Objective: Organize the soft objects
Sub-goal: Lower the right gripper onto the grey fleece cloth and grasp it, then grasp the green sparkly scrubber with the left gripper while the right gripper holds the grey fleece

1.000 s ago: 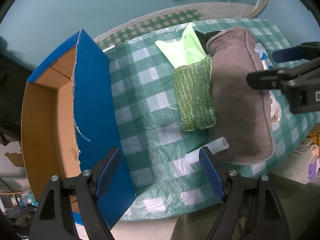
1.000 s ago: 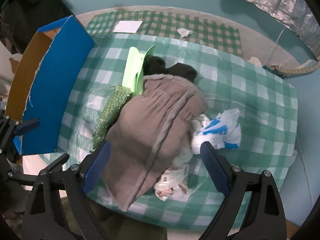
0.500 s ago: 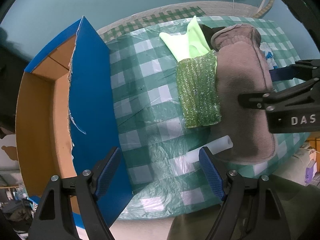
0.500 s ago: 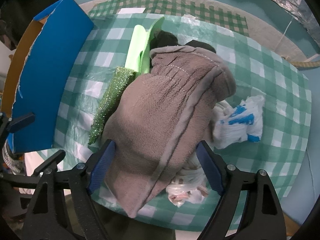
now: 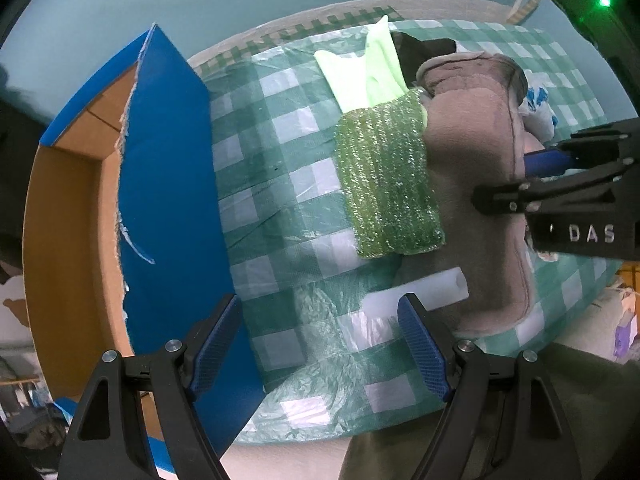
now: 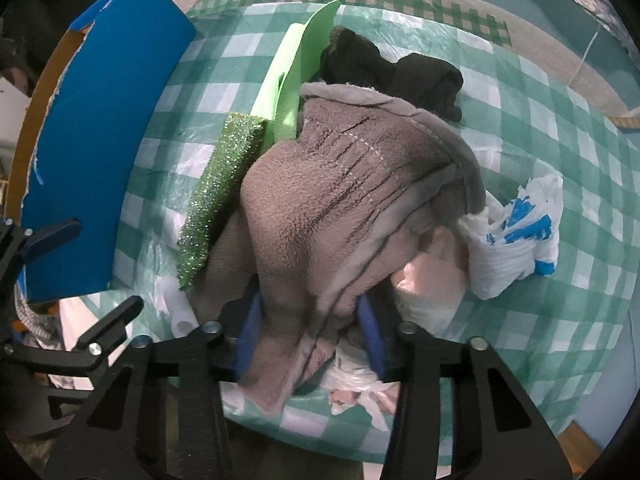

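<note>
My right gripper is closing on the brown cloth, its blue pads pinching a fold of it at the near edge of the table. The cloth lies heaped mid-table, against the green sponge on its left and over a white bag on its right; a black cloth sits behind it. My left gripper hangs wide with nothing between its pads, above the tablecloth between the blue box and a white tube.
</note>
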A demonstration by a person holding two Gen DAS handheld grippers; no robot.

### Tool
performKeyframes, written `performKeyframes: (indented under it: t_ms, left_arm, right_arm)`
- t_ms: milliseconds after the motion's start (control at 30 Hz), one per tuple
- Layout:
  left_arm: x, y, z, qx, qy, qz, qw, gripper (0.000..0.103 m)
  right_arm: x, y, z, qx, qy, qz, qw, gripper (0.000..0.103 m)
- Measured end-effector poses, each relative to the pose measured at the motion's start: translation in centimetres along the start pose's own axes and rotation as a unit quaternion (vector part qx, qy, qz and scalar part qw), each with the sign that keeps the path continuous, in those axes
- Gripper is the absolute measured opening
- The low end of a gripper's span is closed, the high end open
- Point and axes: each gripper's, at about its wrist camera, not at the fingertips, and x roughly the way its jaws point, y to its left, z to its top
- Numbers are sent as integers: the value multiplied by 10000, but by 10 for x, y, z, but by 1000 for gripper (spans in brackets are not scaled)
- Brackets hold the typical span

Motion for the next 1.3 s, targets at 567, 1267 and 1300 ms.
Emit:
performKeyframes:
  t_ms: [567,1267,1300]
  left_arm:
    - [4,-21,1,620,-108,199,9978,86]
    - [18,-38,24,400,171,-188,9989,86]
    - [22,-39,25,364,203,-162,9990,86]
  right_arm:
    - [-43,-23,-17,350,-270,192,9988,26]
    - [-66,-39,-23,376,-394,23,9985,26]
    - [-67,-41,-24,390,-397,17,9985,26]
